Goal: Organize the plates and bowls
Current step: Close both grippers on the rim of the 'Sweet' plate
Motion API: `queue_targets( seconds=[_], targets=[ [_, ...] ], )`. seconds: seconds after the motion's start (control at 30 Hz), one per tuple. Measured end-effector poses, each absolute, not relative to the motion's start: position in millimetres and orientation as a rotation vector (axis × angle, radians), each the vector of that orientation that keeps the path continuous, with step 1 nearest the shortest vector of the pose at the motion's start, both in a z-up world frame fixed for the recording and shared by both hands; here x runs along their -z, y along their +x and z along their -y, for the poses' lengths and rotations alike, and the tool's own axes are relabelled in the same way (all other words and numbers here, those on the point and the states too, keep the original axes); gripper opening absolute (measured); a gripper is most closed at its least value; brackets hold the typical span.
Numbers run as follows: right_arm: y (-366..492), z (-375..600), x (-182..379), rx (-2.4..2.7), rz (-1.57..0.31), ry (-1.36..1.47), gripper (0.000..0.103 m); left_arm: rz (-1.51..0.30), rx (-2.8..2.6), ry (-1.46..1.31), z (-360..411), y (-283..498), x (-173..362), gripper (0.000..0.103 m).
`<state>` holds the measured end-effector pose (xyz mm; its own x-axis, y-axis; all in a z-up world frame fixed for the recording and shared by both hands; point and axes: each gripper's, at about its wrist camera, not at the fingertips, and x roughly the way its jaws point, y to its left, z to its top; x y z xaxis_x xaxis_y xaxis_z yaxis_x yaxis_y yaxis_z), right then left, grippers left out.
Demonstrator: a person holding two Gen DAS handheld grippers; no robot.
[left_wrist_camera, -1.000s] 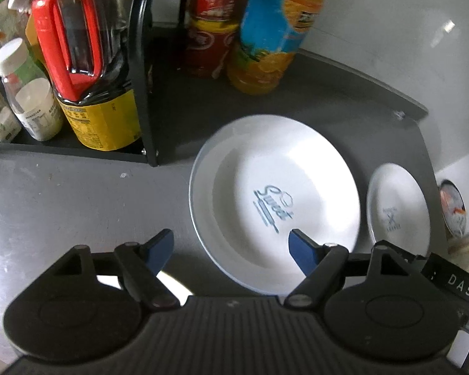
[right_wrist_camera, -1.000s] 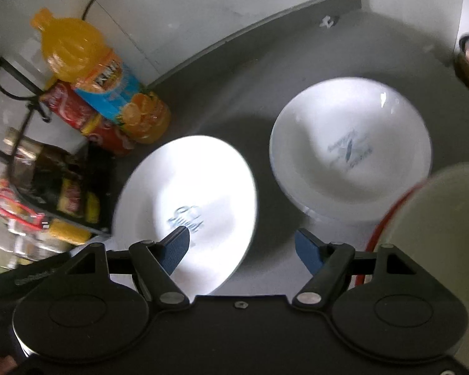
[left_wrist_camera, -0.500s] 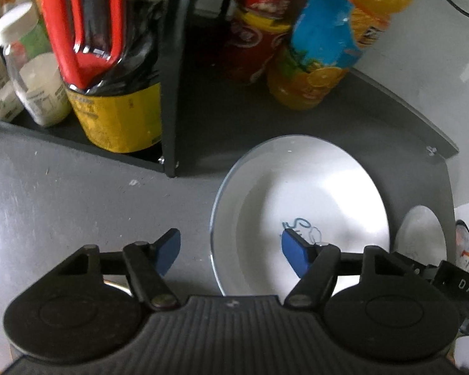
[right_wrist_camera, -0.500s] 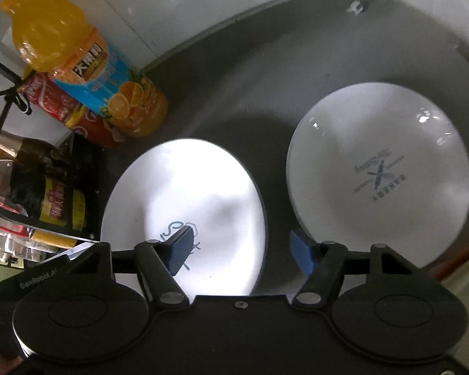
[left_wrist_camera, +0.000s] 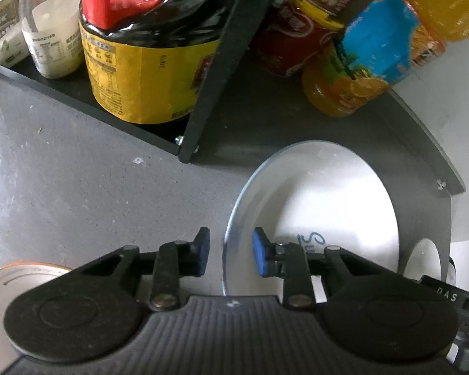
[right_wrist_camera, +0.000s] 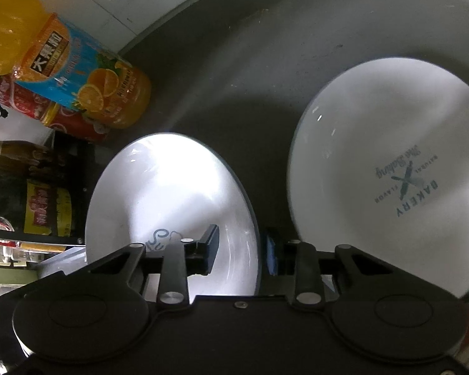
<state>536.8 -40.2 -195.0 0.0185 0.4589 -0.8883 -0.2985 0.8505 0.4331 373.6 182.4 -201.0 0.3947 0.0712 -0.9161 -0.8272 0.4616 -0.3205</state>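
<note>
Surface (left_wrist_camera: pixel 78 193): grey and speckled, it carried everything; a dark raised edge ran along its back where it met the pale wall.
Rack (left_wrist_camera: pixel 215 62): a black frame with a low shelf stood left of the Sweet plate, its corner post just beside that plate's far rim.
Bakery plate (right_wrist_camera: pixel 390 172): white, printed "BAKERY", it lay flat on the surface right of the Sweet plate, close but apart from it.
Sweet plate (right_wrist_camera: pixel 172 181): white with a blue script mark in its well, it sat between the rack and the Bakery plate.
Soy sauce jug (left_wrist_camera: pixel 140 62): dark, with a yellow label and red handle, it stood on the rack shelf, left of the Sweet plate.
Orange drink bottle (right_wrist_camera: pixel 62 62): it stood behind the Sweet plate against the wall.
Red can (left_wrist_camera: pixel 290 31): it sat behind the Sweet plate, between the rack post and the orange bottle.
My left gripper (left_wrist_camera: pixel 228 251): my jaws were narrowed to a small gap, straddling the Sweet plate's left rim; I could not tell whether the pads touched it.
My right gripper (right_wrist_camera: pixel 242 248): my jaws were likewise narrowed around the Sweet plate's right rim, one pad over the well and one outside; contact was unclear.
</note>
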Motion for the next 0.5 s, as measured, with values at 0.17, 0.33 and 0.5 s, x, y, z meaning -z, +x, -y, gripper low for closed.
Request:
queue_targets(
  seconds=[0.17,0.33,0.5],
  targets=[
    [541,35,202,-0.602,-1.438,0.124,0.029,-0.985,-0.689,-0.977,-189,374,212,0.024],
    [545,35,203,-0.615,-1.442,0.134,0.025,-0.981,-0.683,-1.026,-189,378,217,0.019],
    [542,39,201,-0.599,-1.413,0.128,0.017,-0.970,-0.669,-1.080,-194,374,220,0.016]
  ],
)
